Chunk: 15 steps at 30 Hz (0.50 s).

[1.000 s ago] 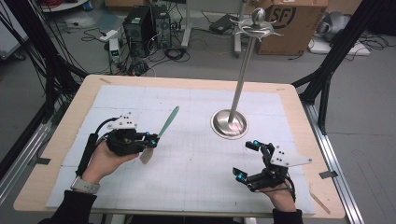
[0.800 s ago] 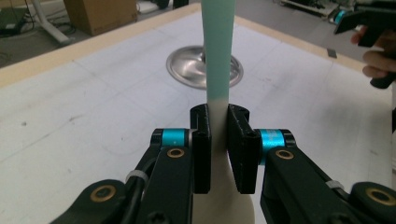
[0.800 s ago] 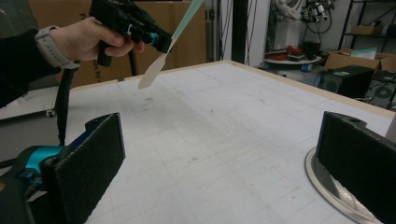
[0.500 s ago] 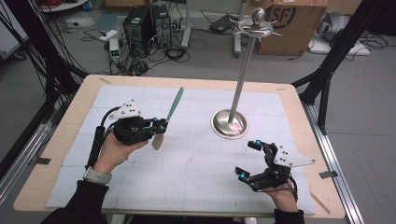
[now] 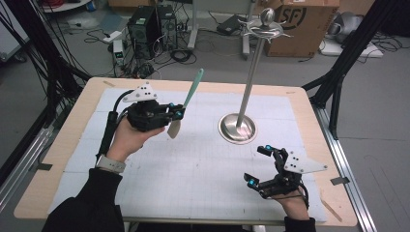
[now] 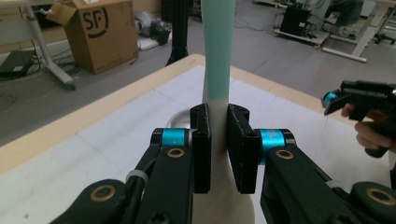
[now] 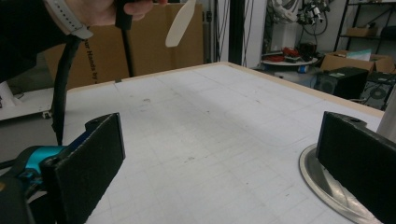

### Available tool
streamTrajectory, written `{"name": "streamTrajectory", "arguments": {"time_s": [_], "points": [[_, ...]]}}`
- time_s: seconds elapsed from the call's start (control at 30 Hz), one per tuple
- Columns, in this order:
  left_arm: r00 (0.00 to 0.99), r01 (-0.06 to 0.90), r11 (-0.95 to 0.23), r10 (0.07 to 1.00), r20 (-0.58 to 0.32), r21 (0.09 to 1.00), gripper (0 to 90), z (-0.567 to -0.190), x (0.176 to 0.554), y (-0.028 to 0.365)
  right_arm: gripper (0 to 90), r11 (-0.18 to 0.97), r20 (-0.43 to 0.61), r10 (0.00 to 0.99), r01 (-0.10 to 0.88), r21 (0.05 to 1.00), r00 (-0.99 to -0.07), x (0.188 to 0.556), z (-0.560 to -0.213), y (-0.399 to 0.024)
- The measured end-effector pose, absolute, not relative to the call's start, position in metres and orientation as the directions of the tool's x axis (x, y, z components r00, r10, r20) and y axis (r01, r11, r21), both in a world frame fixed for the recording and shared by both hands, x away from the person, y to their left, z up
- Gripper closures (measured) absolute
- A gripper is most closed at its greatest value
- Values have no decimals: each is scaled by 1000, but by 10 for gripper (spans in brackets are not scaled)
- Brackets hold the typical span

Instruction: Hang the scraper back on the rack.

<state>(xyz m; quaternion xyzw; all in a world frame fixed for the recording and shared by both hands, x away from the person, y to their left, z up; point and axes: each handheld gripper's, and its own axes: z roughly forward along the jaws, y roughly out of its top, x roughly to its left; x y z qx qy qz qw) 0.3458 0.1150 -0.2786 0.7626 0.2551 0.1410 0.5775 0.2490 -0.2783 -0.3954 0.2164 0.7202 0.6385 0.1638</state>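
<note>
The left claw (image 5: 178, 113) is closed on a spatula (image 5: 186, 102), held above the bench (image 5: 300, 104) at about ten o'clock from the bench's middle. In the high view the spatula's green handle slants up toward one o'clock, and its pale cream blade hangs down below the claw, clear of the white gridded mat (image 5: 203, 164). In the left gripper view the two black jaws press on the spatula (image 6: 218, 56) just where the cream blade meets the green handle, which rises straight up out of the top of that view.

A metal stand (image 5: 244, 92) with a round base sits on the mat at about one o'clock from the middle, its thin pole rising to a knob with curved hooks.

The right claw (image 5: 258, 164) is open, its jaws spread wide, low over the mat at about five o'clock and near the stand's base. In the right gripper view the stand's base (image 7: 327, 186) lies just beside the far jaw, and the spatula blade (image 7: 180, 23) shows at twelve o'clock.

A cardboard box (image 5: 309, 24) stands on the floor beyond the bench.
</note>
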Motion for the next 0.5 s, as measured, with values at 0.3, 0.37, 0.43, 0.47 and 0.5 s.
{"name": "streamTrajectory", "arguments": {"time_s": [0.3,0.37,0.43,0.47,0.5], "points": [[832,204,-172,550,-78,964,803,-252,363,90,2,86,38,527,98,991,-849,247,-395,-282],[830,200,-167,552,-76,965,803,-247,366,85,2,87,39,527,100,991,-849,246,-395,-282],[833,189,-164,549,-69,968,803,-241,368,82,2,94,35,531,100,990,-846,246,-395,-283],[836,189,-150,543,-79,970,803,-238,369,80,2,99,33,530,101,990,-848,246,-395,-283],[841,174,-150,537,-68,973,803,-235,370,79,2,105,29,530,99,990,-847,246,-396,-282]]}}
